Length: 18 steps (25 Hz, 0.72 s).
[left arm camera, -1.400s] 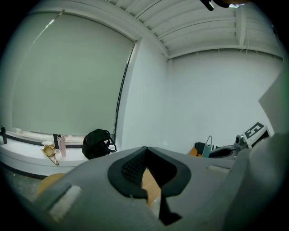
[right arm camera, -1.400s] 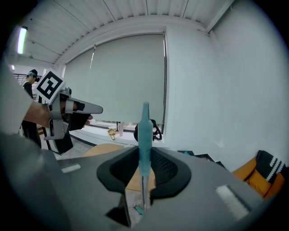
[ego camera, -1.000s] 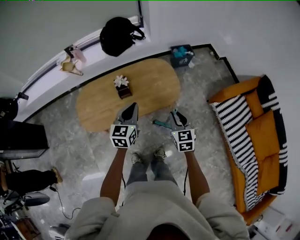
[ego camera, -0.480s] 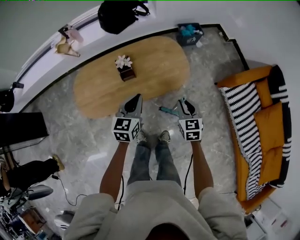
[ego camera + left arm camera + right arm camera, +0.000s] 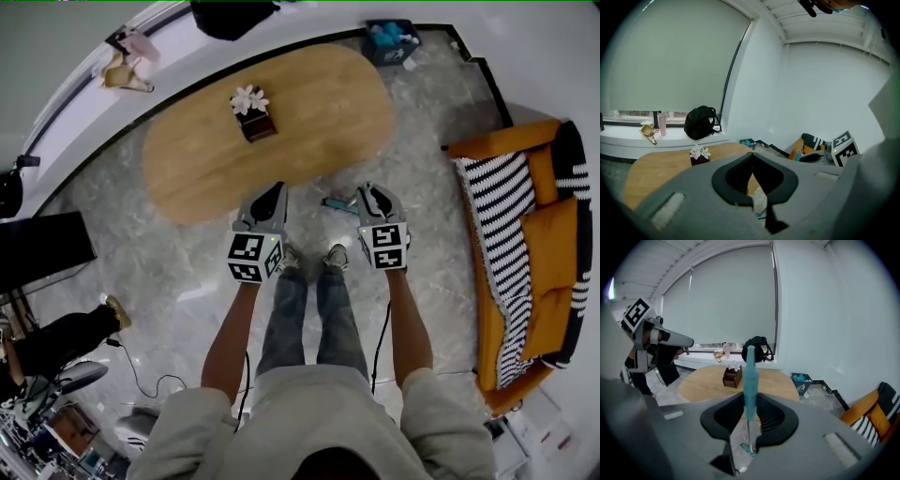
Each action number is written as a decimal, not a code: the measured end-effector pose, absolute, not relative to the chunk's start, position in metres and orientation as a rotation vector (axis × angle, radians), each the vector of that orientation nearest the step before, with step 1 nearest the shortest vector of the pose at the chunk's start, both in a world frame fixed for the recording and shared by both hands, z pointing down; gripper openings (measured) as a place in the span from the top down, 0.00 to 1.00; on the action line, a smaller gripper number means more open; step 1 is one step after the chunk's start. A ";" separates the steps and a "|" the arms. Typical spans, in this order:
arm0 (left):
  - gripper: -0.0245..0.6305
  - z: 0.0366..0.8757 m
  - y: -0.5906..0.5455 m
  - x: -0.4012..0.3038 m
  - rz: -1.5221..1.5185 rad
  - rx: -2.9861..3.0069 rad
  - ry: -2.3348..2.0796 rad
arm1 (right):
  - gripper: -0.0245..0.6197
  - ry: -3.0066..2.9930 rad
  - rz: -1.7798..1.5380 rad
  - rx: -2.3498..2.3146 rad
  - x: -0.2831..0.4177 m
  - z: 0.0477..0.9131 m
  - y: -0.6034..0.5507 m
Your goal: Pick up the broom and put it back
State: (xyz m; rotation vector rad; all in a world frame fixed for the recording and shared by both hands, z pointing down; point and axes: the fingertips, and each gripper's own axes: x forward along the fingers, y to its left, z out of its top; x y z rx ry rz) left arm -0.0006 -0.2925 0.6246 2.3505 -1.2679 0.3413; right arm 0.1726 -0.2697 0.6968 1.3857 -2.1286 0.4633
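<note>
In the right gripper view the broom's teal handle [image 5: 750,376] stands upright between the jaws of my right gripper [image 5: 750,401], which are shut on it. Its thin shaft runs down to a teal piece [image 5: 747,447] near the floor. In the head view the right gripper [image 5: 372,199] is above the grey floor in front of the person's feet, with a bit of the teal broom [image 5: 339,203] just left of it. My left gripper [image 5: 270,199] hangs beside it, near the table edge. In the left gripper view its jaws [image 5: 752,159] meet at the tips with nothing between them.
An oval wooden table [image 5: 309,141] carries a small box with white flowers [image 5: 251,112]. An orange sofa with a striped throw [image 5: 525,244] lines the right. A teal bin [image 5: 392,42] stands by the far wall and a black backpack [image 5: 701,123] on the sill. A black cabinet [image 5: 37,253] is at the left.
Both grippers have sunk toward the floor, side by side, the right one taking the broom with it. The table now lies higher in the head view.
</note>
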 end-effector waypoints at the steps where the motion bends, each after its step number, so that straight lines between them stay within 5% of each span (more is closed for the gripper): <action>1: 0.96 0.629 -0.292 -0.001 0.345 2.347 -1.263 | 0.83 -2.129 0.460 1.373 0.170 0.703 -0.271; 18: 0.96 0.662 -0.302 -0.023 0.348 2.298 -1.297 | 0.83 -2.200 0.407 1.208 0.107 0.748 -0.330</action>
